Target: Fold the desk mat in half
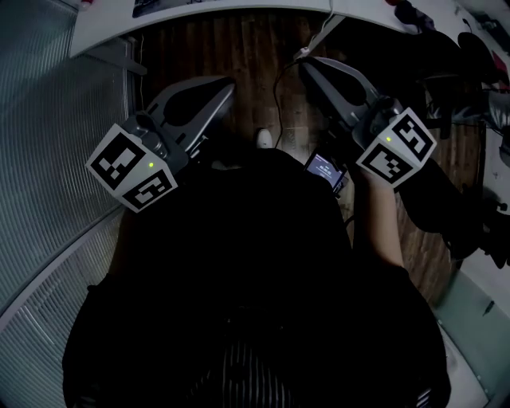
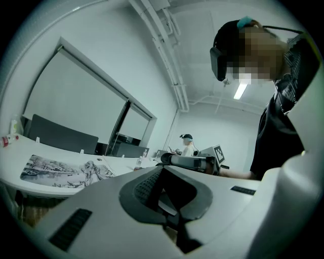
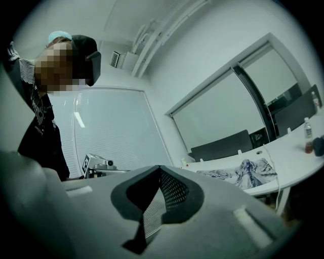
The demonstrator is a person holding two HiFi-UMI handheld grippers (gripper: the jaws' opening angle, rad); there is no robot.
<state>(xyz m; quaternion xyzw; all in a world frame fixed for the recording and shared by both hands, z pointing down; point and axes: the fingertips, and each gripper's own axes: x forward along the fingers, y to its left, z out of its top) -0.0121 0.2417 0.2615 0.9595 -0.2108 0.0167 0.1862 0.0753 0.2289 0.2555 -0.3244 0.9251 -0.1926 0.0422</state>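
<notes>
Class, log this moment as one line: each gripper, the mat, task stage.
left gripper: shut, empty | right gripper: shut, empty | desk mat: flat, unfolded on white table, untouched | stage: fold not begun

Table (image 1: pixel 199 20) cut off by top edge, head view; desk mat (image 2: pixel 66 172) print too small to tell.

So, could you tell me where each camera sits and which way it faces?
Head view: on the person's head, facing steeply down at the wooden floor; torso, left gripper and right gripper show.
Left gripper view: on the left gripper, level along its shut jaws toward the desk mat; torso at right.
Right gripper view: on the right gripper, along shut jaws; torso at left.
Shared: both gripper views show the desk mat on the desk.
</notes>
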